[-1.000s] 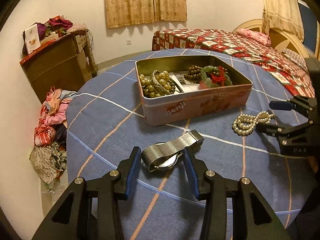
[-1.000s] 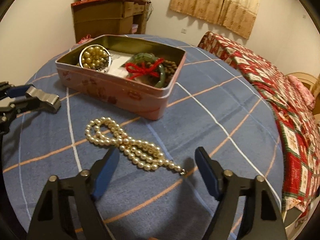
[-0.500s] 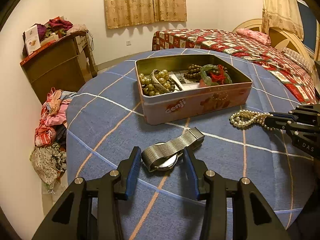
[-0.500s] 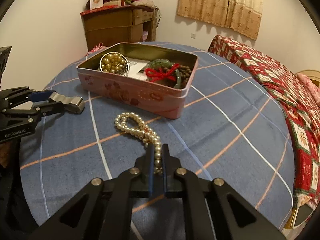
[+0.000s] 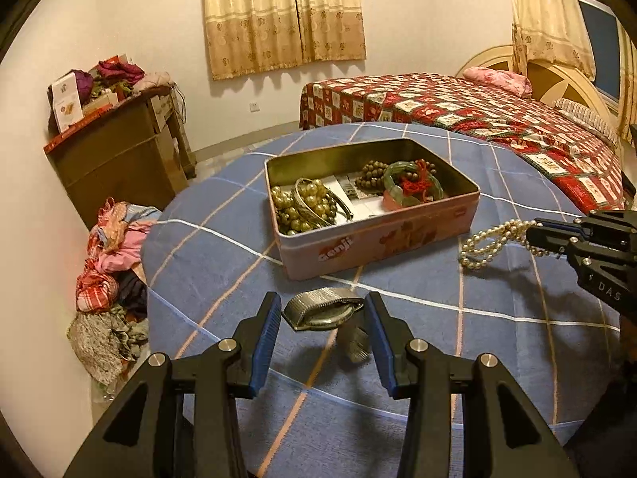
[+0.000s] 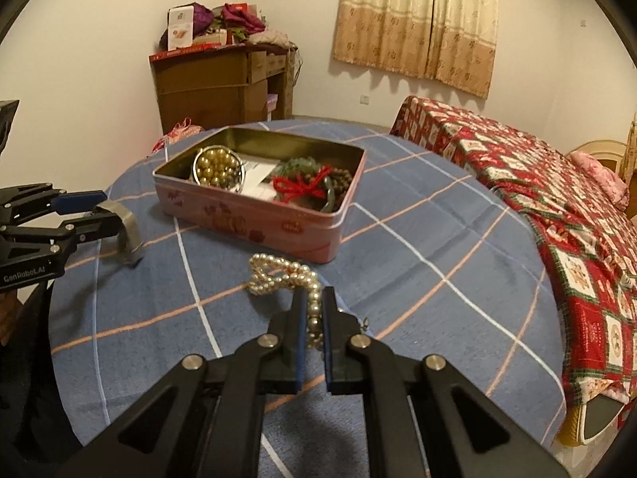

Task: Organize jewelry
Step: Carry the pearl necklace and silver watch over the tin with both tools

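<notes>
A pink tin box [image 5: 382,235] stands open on the blue checked tablecloth [image 5: 223,263]. It holds gold beads [image 5: 306,203], a green bangle with red cord [image 5: 410,187] and brown beads [image 5: 372,169]. My left gripper [image 5: 321,320] is shut on a silver mesh-strap watch [image 5: 314,310], raised off the cloth with one strap end hanging down. In the right wrist view the same watch [image 6: 129,231] dangles from the left gripper [image 6: 103,211]. My right gripper [image 6: 313,298] is shut on a white pearl necklace [image 6: 274,275], held up just in front of the tin box [image 6: 247,223] with its loops hanging.
A bed with a red patchwork cover [image 5: 477,119] runs along the far right of the table. A brown cabinet piled with things [image 5: 119,147] stands at the left wall, with a heap of clothes [image 5: 111,263] on the floor below it.
My right gripper closed on the pearl necklace and lifted it off the cloth toward the box. My left gripper rose with the watch, whose strap now hangs free.
</notes>
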{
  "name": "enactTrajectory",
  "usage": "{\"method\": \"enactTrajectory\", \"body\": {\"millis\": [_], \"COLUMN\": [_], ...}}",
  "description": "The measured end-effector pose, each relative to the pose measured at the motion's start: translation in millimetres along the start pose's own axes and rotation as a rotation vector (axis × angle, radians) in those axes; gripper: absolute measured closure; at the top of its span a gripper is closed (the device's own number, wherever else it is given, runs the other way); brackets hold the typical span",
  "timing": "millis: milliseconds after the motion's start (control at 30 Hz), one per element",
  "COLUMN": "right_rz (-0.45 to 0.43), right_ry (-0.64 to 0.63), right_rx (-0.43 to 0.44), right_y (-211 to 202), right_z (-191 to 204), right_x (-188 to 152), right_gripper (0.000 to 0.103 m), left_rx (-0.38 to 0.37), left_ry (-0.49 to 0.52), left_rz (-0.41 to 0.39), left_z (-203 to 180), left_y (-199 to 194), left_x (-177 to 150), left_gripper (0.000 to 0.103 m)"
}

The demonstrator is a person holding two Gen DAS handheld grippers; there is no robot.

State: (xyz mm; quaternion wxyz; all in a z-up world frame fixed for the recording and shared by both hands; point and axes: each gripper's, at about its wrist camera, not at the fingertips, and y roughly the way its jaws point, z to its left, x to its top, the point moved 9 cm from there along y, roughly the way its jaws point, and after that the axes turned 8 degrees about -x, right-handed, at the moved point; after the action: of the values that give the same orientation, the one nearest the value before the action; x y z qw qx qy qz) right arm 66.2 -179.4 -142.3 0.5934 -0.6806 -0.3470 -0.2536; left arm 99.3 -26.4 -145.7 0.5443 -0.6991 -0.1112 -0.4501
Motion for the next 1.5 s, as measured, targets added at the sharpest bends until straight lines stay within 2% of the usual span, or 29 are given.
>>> {"method": "enactTrajectory", "body": {"millis": [567,1500], "right_rz": [-0.089,-0.184], "right_ry": [0.035,0.071], "right_rx": [-0.040,-0.096], "right_y": [-21.1,-42.9], "right_z": [-10.9,-22.1], "right_x": [20.6,47.2], "right_gripper": [0.095,0.095], "left_rx": [0.039,0.112], "left_ry": [-0.006,-0.003], "left_rz": [-0.091,-0.227], "left_z": [2.7,9.7], "left_y": [-27.3,-57.2], "left_x": [22.5,66.8], "left_gripper": [0.059,0.059]}}
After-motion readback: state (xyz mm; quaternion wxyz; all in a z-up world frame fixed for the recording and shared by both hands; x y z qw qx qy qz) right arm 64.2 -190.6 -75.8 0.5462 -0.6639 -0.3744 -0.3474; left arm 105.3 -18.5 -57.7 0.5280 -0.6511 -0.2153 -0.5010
